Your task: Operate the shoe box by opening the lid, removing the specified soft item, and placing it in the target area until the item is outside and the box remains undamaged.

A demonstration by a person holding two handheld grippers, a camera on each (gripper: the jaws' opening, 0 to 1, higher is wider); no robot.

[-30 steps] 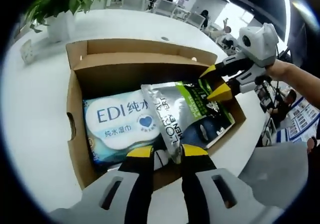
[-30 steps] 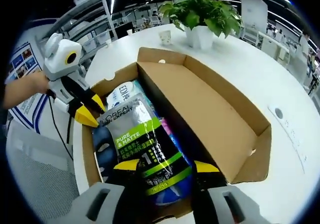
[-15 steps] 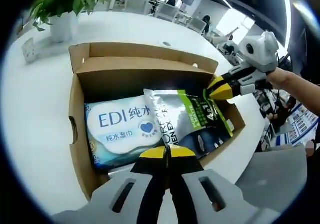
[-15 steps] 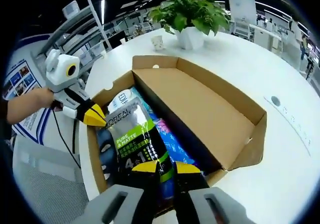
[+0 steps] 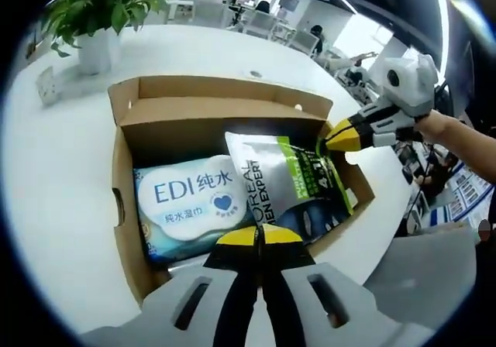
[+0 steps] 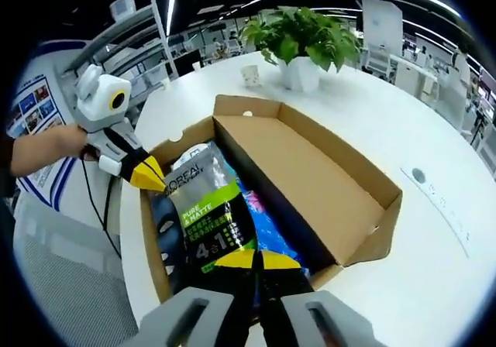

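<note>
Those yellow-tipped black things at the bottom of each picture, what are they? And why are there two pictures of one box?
They are tongs that a person holds, one in each hand, each carrying a camera. The left tongs and the right tongs are both shut on opposite ends of a silver and green L'Oreal sachet in an open brown cardboard shoe box. A blue and white EDI wet-wipes pack lies beside it. The box sits on a white table with a green potted plant.

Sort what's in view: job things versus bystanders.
Job: shoe box, lid open; silver face-mask pack, pinched by left tongs and right tongs.
Bystanders: EDI wet-wipes pack, potted plant, white table.
</note>
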